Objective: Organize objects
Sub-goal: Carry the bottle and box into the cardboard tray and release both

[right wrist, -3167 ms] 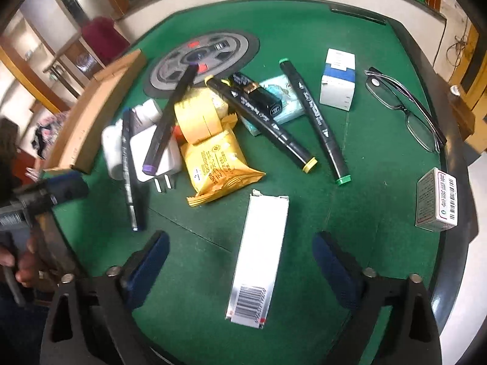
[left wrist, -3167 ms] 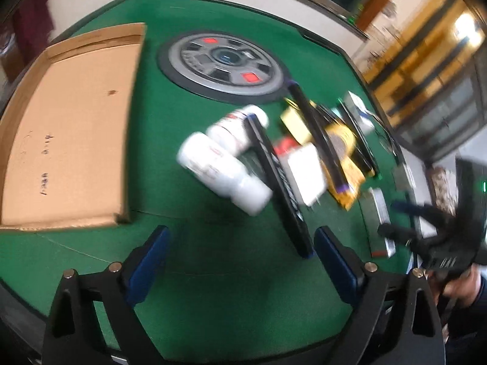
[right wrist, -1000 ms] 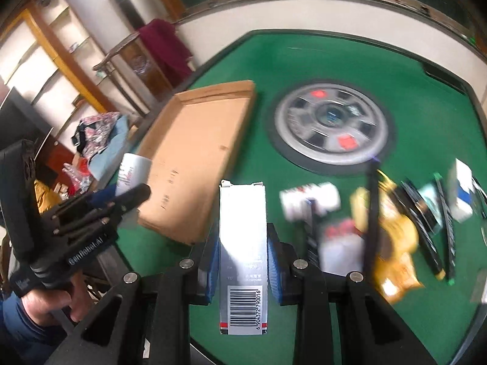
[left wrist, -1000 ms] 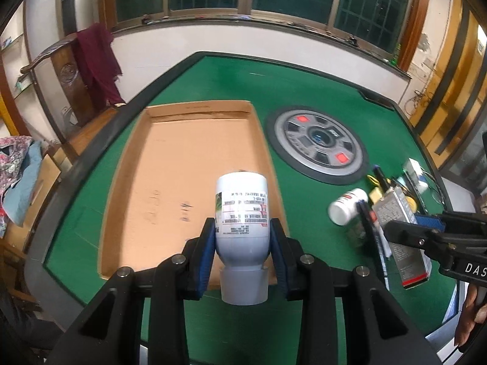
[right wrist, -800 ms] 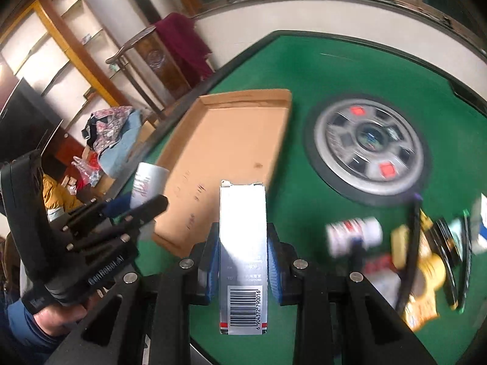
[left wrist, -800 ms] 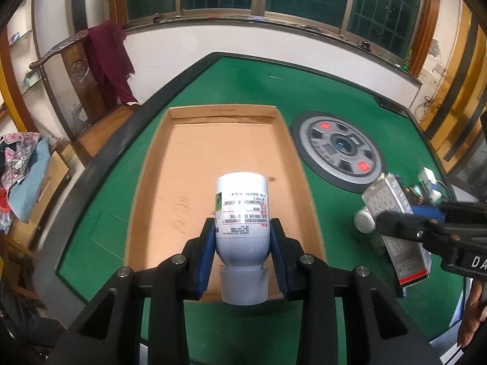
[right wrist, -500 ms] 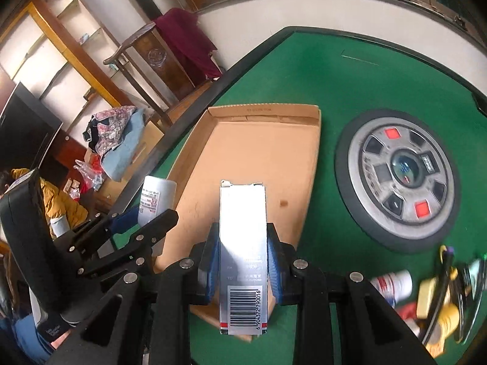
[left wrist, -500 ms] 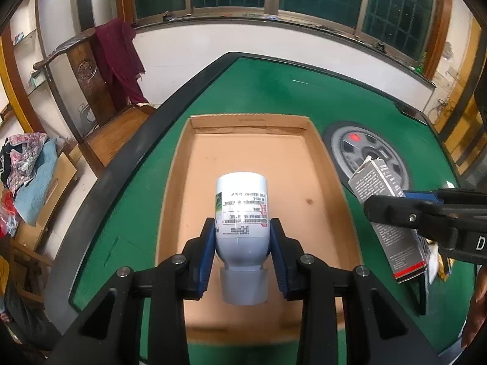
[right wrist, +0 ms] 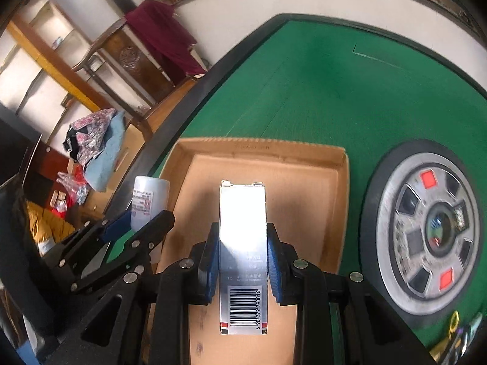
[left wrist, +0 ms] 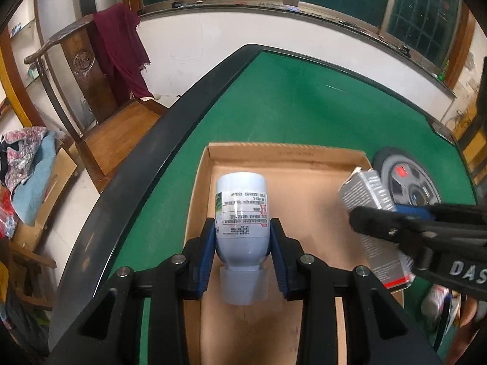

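My left gripper [left wrist: 242,240] is shut on a white bottle [left wrist: 242,213] with a printed label, held base-forward above the left part of a shallow cardboard tray [left wrist: 304,158]. My right gripper [right wrist: 243,252] is shut on a long silver carton [right wrist: 243,243] with a barcode, held above the tray [right wrist: 304,188]. In the left wrist view the right gripper with the carton [left wrist: 374,213] is at the right over the tray. In the right wrist view the left gripper with the bottle [right wrist: 149,200] is at the left, by the tray's left wall.
The tray lies on a green felt table [left wrist: 304,97] with a dark raised rim [left wrist: 158,140]. A round grey dial [right wrist: 432,231] is set in the felt right of the tray. Markers and packets [right wrist: 456,337] lie at the far right. A wooden chair [left wrist: 100,91] stands beyond the rim.
Both grippers have moved left from the pile to above the tray, each still holding its object. The tray now lies straight under both.
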`<state>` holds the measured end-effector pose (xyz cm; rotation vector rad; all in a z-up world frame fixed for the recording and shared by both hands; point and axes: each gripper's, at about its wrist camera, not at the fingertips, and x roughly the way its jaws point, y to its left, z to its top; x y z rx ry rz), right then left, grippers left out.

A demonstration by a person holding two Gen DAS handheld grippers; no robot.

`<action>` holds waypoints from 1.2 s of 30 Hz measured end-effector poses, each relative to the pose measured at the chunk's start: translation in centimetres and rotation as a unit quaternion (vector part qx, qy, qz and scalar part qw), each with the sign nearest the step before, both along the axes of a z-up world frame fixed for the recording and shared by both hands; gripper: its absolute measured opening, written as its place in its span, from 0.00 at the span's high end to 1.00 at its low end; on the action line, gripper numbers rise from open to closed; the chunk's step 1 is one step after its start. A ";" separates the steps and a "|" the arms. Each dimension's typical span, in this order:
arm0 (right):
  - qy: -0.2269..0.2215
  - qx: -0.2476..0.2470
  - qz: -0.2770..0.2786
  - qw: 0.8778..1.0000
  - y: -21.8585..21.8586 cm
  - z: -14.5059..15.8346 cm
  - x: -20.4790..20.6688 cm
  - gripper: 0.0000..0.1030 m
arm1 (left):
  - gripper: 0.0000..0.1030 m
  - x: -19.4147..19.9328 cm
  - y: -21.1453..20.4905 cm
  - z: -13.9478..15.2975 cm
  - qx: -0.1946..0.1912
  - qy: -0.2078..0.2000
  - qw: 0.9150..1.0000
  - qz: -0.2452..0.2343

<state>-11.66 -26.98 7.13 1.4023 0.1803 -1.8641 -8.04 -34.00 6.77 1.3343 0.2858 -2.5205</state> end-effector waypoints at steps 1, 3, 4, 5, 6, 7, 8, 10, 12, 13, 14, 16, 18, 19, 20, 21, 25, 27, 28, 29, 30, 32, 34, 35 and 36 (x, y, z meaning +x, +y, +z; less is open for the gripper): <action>-0.006 0.000 -0.005 1.000 -0.6 -0.5 -0.6 0.71 | 0.68 -0.6 -0.2 -0.3 0.000 -0.004 1.000 -0.002; -0.012 0.004 -0.008 1.000 -1.6 -1.2 -1.3 0.71 | 0.68 -1.7 -0.5 -1.0 -0.002 -0.012 1.000 -0.003; -0.012 0.008 -0.010 1.000 -2.0 -1.6 -1.5 0.71 | 0.68 -2.1 -0.5 -1.5 -0.003 -0.018 1.000 -0.003; -0.014 0.011 -0.010 1.000 -2.4 -2.0 -1.7 0.71 | 0.68 -2.5 -0.6 -1.9 -0.001 -0.022 1.000 -0.004; -0.018 0.013 -0.011 1.000 -2.8 -2.3 -1.9 0.71 | 0.68 -2.7 -0.6 -2.3 0.000 -0.022 1.000 -0.003; -0.019 0.013 -0.013 1.000 -3.0 -2.5 -2.0 0.71 | 0.68 -2.7 -0.6 -2.5 -0.002 -0.022 1.000 -0.003; -0.018 0.014 -0.015 1.000 -3.3 -2.7 -2.2 0.71 | 0.68 -2.9 -0.7 -2.7 -0.003 -0.021 1.000 -0.003; -0.016 0.018 -0.017 1.000 -3.8 -3.0 -2.4 0.71 | 0.68 -3.1 -0.7 -3.0 -0.002 -0.018 1.000 -0.002; -0.019 0.017 -0.024 0.999 -4.2 -3.1 -2.8 0.71 | 0.68 -3.3 -0.8 -3.2 -0.001 -0.017 1.000 0.000; -0.018 0.018 -0.026 0.999 -4.4 -3.2 -2.9 0.71 | 0.68 -3.5 -0.9 -3.3 0.000 -0.017 1.000 0.001; -0.019 0.019 -0.027 0.999 -4.7 -3.3 -3.0 0.71 | 0.68 -3.5 -1.0 -3.4 0.000 -0.017 1.000 0.004; -0.017 0.021 -0.032 0.999 -4.8 -3.5 -3.1 0.71 | 0.68 -3.5 -1.0 -3.6 0.002 -0.018 1.000 0.007; -0.017 0.024 -0.032 0.999 -5.3 -3.8 -3.1 0.70 | 0.68 -3.5 -1.1 -3.8 0.002 -0.018 1.000 0.008; -0.017 0.025 -0.033 0.999 -5.4 -3.9 -3.1 0.70 | 0.68 -3.5 -1.1 -3.9 0.002 -0.018 1.000 0.006; -0.019 0.025 -0.036 0.999 -5.5 -4.0 -3.2 0.70 | 0.68 -3.6 -1.1 -3.9 0.001 -0.017 1.000 0.005; -0.020 0.025 -0.036 0.999 -5.5 -4.1 -3.2 0.70 | 0.68 -3.6 -1.1 -4.0 0.002 -0.018 1.000 0.004; -0.021 0.026 -0.032 0.999 -5.4 -4.1 -3.4 0.67 | 0.67 -3.4 -1.6 -3.7 -0.001 -0.006 1.000 0.011; -0.015 0.028 -0.031 0.999 -5.1 -3.9 -3.3 0.66 | 0.64 -3.2 -1.6 -3.5 0.003 -0.001 1.000 0.007; -0.013 0.026 -0.031 0.999 -4.9 -3.7 -3.2 0.65 | 0.64 -3.2 -1.6 -3.4 0.000 -0.002 1.000 0.008; -0.013 0.021 -0.032 0.999 -4.7 -3.4 -3.1 0.65 | 0.64 -3.1 -1.5 -3.2 -0.001 -0.002 1.000 0.007; -0.012 0.018 -0.033 0.999 -4.4 -3.1 -2.9 0.64 | 0.64 -3.0 -1.5 -3.0 0.001 0.000 1.000 0.005; -0.007 0.010 -0.036 0.999 -3.5 -2.3 -2.6 0.63 | 0.62 -2.6 -1.3 -2.5 0.001 0.004 1.000 0.004; -0.005 0.003 -0.037 0.999 -2.7 -1.7 -2.1 0.62 | 0.60 -2.2 -1.0 -1.9 0.003 0.008 1.000 0.000; -0.003 0.000 -0.040 0.999 -2.1 -1.3 -1.8 0.61 | 0.60 -1.9 -0.7 -1.5 0.005 0.012 1.000 -0.005; -0.002 -0.005 -0.042 0.999 -1.4 -1.0 -1.5 0.60 | 0.59 -1.6 -0.4 -1.2 0.005 0.016 1.000 -0.008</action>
